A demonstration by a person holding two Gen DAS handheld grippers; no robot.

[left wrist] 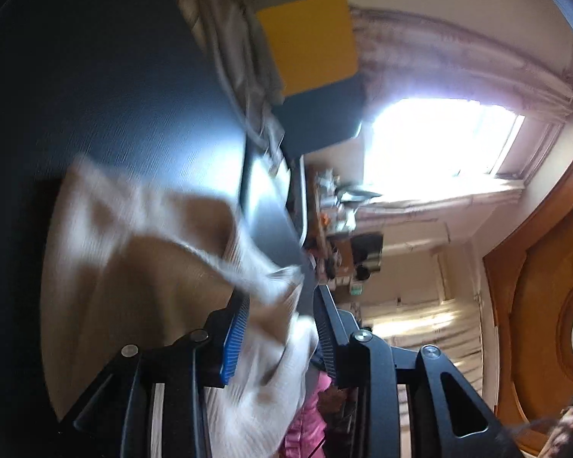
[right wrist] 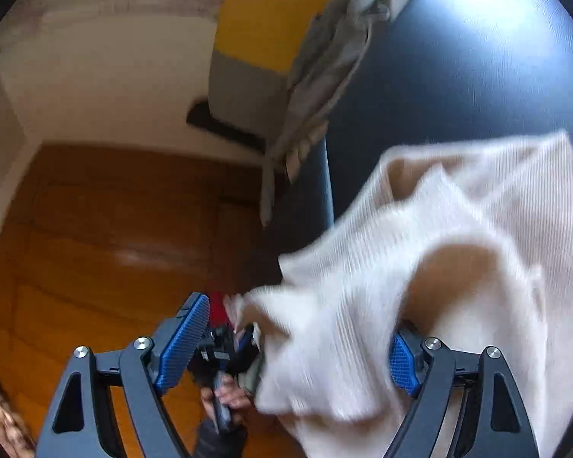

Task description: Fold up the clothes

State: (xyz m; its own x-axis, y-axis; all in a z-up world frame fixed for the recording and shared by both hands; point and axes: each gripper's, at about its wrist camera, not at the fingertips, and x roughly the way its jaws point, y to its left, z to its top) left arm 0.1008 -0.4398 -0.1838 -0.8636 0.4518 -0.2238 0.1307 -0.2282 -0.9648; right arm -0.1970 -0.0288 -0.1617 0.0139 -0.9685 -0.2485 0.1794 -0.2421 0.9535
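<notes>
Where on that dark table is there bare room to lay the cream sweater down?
Bare dark table lies between the cream sweater and the grey garment draped over its far edge. Crowded around both grippers, where the sweater bunches.

surface: dark table (right wrist: 458, 76) | on it: cream ribbed garment (right wrist: 477, 210), grey crumpled clothes (right wrist: 324, 65) at edge

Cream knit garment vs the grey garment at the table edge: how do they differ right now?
Colour: the cream knit garment is off-white and ribbed; the grey garment is dull grey.
Place: the cream one lies near, between the jaws of the right claw; the grey one lies farther off, draped over the table edge.
Handling: fabric runs through the left claw; nothing touches the grey one.
Both are crumpled, unfolded.
</notes>
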